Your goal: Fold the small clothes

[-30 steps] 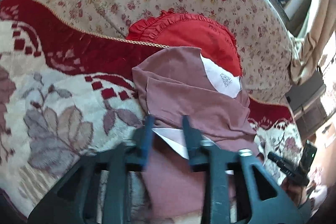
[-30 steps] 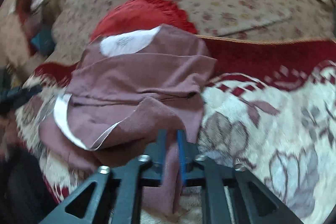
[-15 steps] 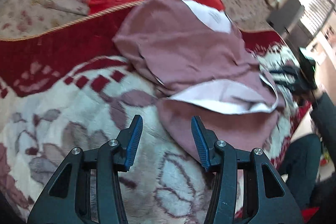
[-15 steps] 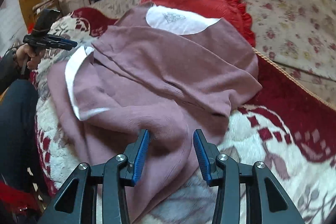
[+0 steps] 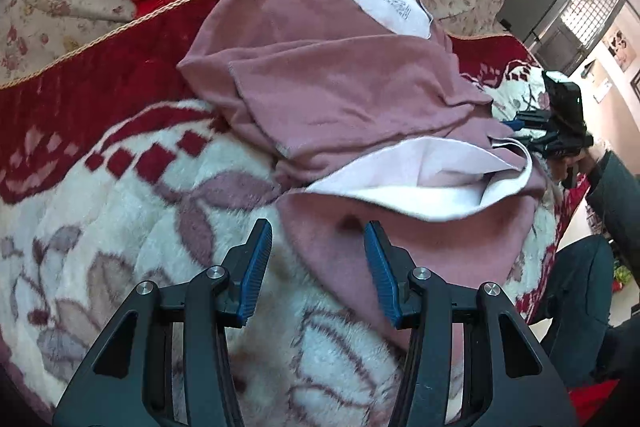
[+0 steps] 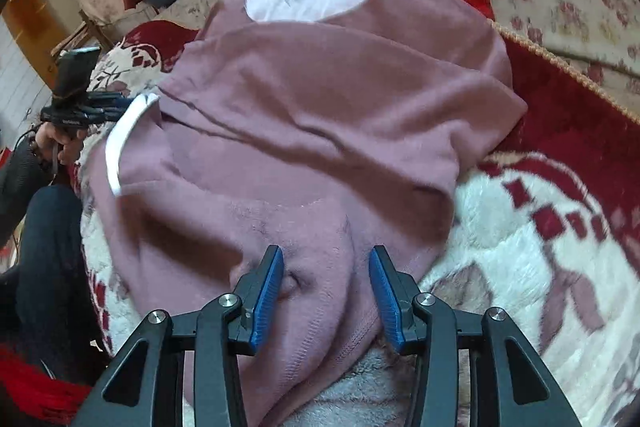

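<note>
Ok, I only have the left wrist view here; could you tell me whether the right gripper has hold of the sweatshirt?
Observer: No. The right gripper is open; a raised fold of the mauve sweatshirt lies between its blue pads, unpinched.
Operator: Thank you. Where does the sweatshirt's far edge end?
Observer: On the blanket's dark red border, short of the floral cover.
Operator: And how does my left gripper look from that side?
Observer: The left gripper points at the white lining at the garment's edge; I cannot tell whether it touches.
</note>
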### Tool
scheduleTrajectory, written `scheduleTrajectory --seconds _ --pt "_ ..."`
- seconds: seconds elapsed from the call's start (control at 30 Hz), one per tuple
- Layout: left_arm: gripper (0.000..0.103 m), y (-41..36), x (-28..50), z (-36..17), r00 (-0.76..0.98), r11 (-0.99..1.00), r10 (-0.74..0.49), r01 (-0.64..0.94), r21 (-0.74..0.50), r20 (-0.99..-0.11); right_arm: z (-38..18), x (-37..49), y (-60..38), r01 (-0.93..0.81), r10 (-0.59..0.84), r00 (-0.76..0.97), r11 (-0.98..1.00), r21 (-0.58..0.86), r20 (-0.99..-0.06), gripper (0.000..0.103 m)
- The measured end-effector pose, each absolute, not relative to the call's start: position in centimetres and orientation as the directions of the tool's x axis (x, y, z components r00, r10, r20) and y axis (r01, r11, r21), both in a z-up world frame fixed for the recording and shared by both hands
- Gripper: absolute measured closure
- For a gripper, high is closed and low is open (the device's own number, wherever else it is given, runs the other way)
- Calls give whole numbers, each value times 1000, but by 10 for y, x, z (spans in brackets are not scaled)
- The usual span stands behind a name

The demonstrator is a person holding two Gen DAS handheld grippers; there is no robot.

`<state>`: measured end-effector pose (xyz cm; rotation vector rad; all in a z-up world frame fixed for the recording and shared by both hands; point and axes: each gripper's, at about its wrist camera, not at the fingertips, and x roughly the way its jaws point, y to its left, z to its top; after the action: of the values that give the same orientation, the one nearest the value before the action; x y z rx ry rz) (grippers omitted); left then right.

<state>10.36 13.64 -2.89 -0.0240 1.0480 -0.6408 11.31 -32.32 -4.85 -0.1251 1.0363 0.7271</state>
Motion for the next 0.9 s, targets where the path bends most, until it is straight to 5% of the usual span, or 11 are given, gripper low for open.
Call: scheduleTrajectory --seconds 0.27,0.33,0.43,0.7,0.9 --pt "57 132 116 -38 336 810 -540 459 -366 -772 -43 100 -330 -565 528 370 781 266 -765 59" --pt "80 132 111 -35 345 808 -541 467 -360 -767 -36 92 -332 -580 541 388 772 258 -747 59" --pt "98 131 104 -33 365 808 -544 470 -354 -756 -30 86 -334 -600 548 403 763 241 -733 59" --pt "99 127 75 2 474 808 -554 504 -305 -685 -34 94 -331 -613 523 397 763 207 -754 59" --pt "99 119 80 -1 443 819 -525 496 -289 -727 -46 124 -325 -553 541 306 771 316 -783 59"
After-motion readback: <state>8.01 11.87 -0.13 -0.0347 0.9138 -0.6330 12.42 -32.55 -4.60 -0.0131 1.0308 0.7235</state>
